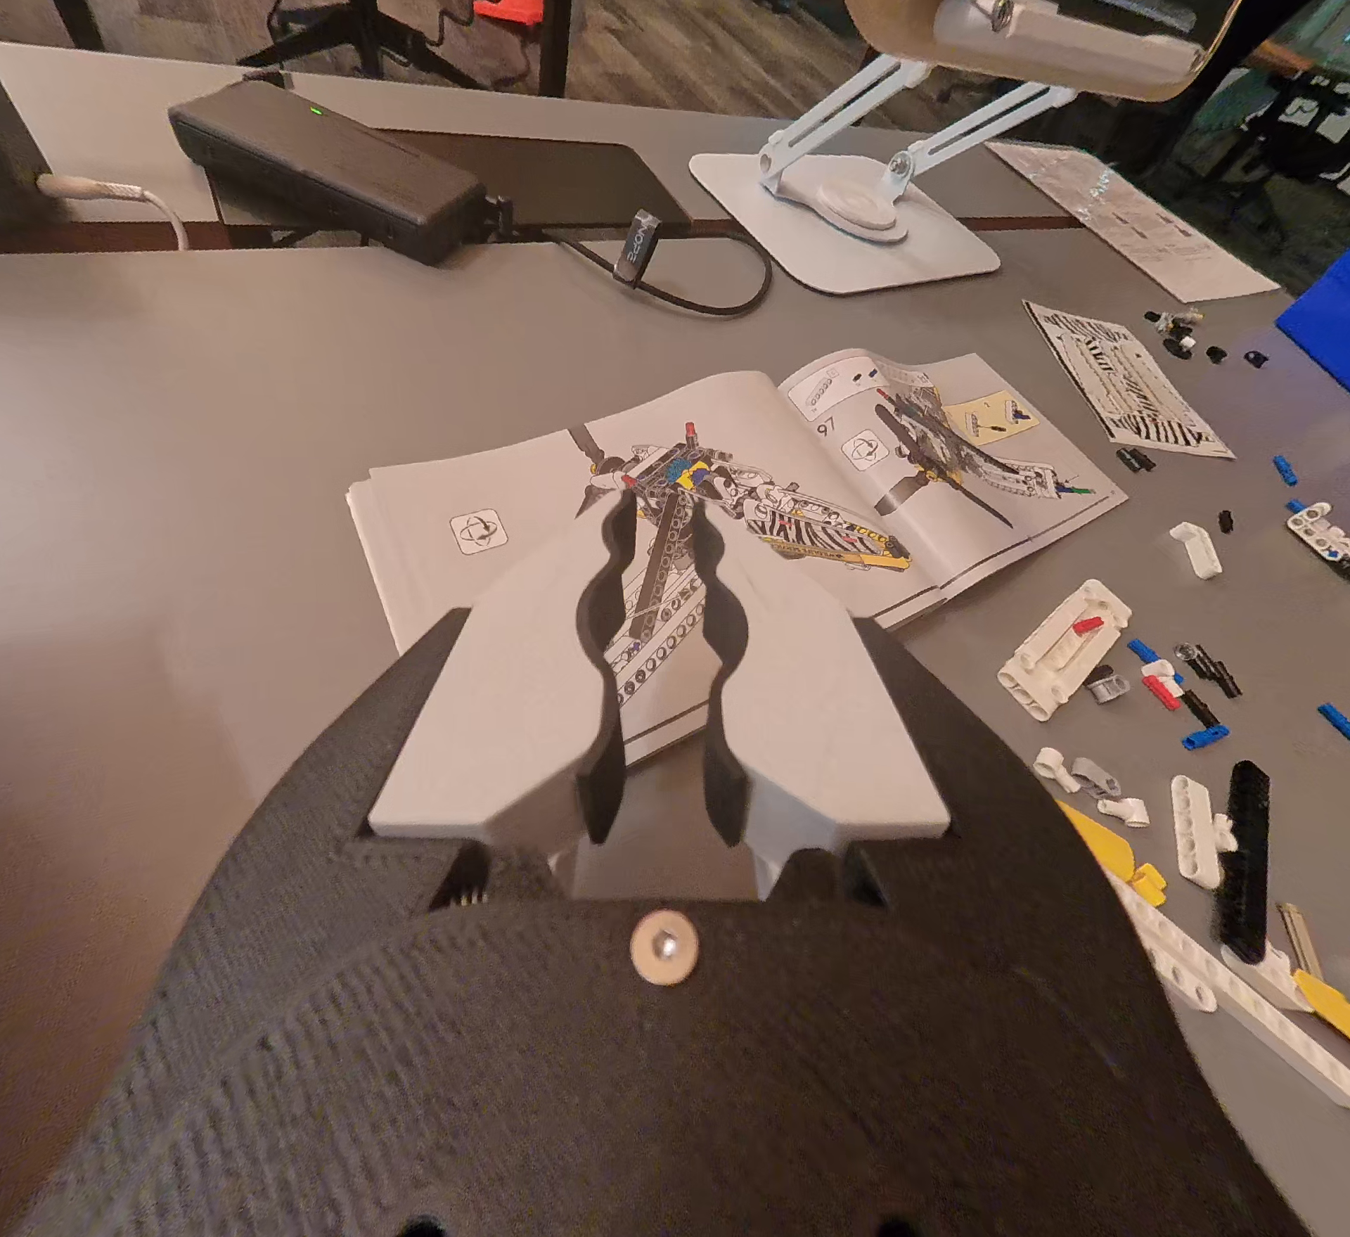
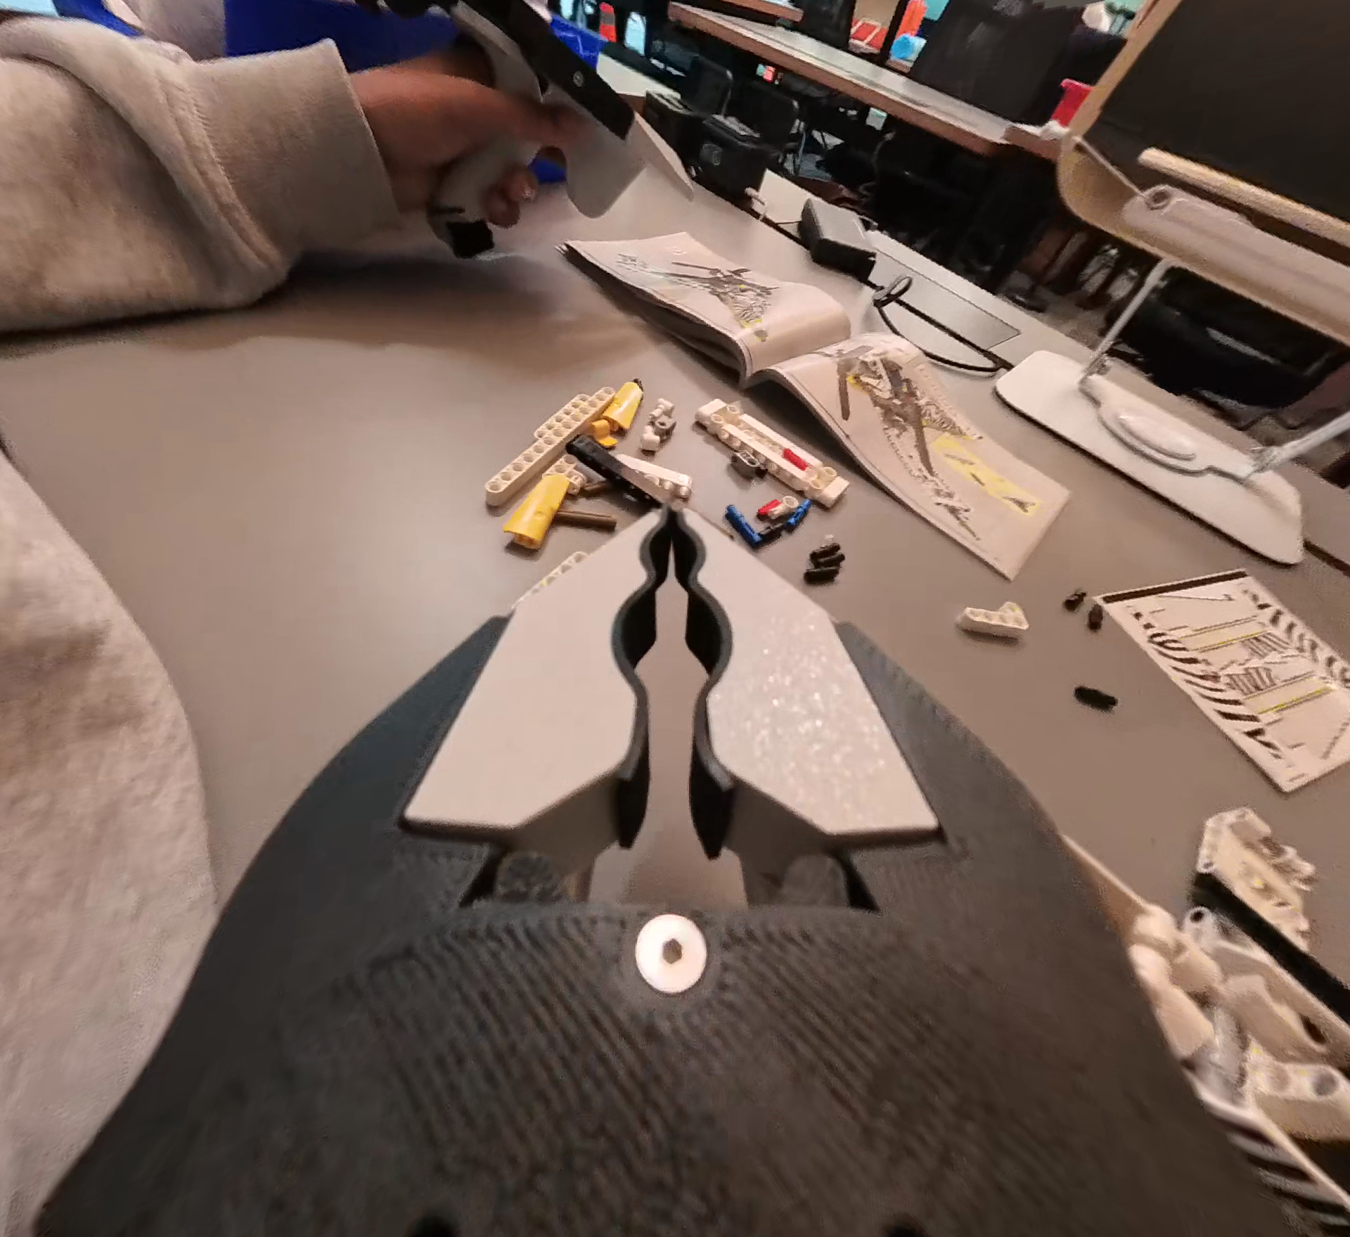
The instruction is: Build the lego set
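Observation:
My left gripper point(image 1: 665, 504) hovers over the open instruction booklet point(image 1: 511, 515) with its jaws a little apart and nothing between them. In the right wrist view it is raised at the upper left point(image 2: 657, 172), held by a hand. My right gripper point(image 2: 670, 519) is shut, and I see nothing between its tips. It hangs just short of a pile of loose parts: a long white beam point(image 2: 555, 442), yellow panels point(image 2: 537, 508), a black beam point(image 2: 592, 457) and a short white beam point(image 2: 654, 471). A white frame piece point(image 2: 771, 453) lies beyond them.
Blue pins point(image 2: 745, 526), black pins point(image 2: 825, 559) and a sticker sheet point(image 2: 1242, 676) lie on the grey table point(image 2: 329, 508). A part-built model point(image 2: 1256, 983) sits at the lower right. A monitor stand point(image 1: 840, 215), a black power brick point(image 1: 321, 164) and a cable stand at the back. There is about 30 cm between the tips of the two grippers. About 15 cm separates my right fingertips from the part-built model point(image 2: 1256, 983).

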The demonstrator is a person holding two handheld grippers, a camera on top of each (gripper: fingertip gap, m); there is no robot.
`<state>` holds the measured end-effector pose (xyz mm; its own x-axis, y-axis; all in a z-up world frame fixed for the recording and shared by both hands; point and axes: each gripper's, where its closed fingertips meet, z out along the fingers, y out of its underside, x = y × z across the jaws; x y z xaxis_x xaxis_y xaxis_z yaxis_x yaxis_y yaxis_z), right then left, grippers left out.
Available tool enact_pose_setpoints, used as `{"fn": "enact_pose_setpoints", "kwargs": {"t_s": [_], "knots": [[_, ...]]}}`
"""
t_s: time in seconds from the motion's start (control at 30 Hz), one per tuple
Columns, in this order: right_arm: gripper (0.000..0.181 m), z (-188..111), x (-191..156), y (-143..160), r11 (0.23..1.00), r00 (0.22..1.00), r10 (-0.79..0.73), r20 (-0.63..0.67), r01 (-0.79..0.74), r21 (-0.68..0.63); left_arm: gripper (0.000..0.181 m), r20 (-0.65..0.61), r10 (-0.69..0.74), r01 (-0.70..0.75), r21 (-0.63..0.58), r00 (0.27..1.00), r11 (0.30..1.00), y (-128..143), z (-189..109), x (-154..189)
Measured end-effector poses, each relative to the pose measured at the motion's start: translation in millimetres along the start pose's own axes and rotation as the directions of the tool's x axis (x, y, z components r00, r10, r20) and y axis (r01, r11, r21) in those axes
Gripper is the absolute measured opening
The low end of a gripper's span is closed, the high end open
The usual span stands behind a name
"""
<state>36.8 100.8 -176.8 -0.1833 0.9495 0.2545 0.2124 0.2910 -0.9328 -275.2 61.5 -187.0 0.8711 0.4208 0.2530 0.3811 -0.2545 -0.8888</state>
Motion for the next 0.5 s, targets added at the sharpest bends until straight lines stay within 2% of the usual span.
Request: {"fn": "enact_pose_setpoints", "kwargs": {"t_s": [0.23, 0.37, 0.4, 0.47, 0.5], "knots": [[0.000, 5.3, -6.4, 5.8, 0.984, 0.983, -0.176, -0.055, 0.174, -0.045, 0.017, -0.009, 0.007, -0.007, -0.008, 1.000, 1.000, 1.7, 0.9, 1.6], [0.000, 3.7, -6.3, 4.0, 0.985, 0.984, -0.170, -0.050, 0.169, -0.028, 0.028, 0.000, 0.030, -0.030, -0.048, 1.000, 0.998, 8.0, 2.5, 1.3], [0.000, 3.0, -5.5, 3.4, 0.987, 0.986, -0.160, -0.049, 0.159, -0.022, 0.037, -0.015, 0.052, -0.053, -0.061, 0.999, 0.997, 10.0, 3.2, 5.2], [0.000, 1.9, -4.0, 2.0, 0.990, 0.988, -0.144, -0.049, 0.143, -0.012, 0.069, -0.095, 0.115, -0.122, -0.076, 0.989, 0.990, 12.7, 4.9, 26.0], [0.000, 1.5, -3.6, 1.6, 0.990, 0.989, -0.139, -0.049, 0.139, -0.008, 0.077, -0.110, 0.146, -0.156, -0.086, 0.983, 0.984, 14.6, 5.9, 35.2]]}}
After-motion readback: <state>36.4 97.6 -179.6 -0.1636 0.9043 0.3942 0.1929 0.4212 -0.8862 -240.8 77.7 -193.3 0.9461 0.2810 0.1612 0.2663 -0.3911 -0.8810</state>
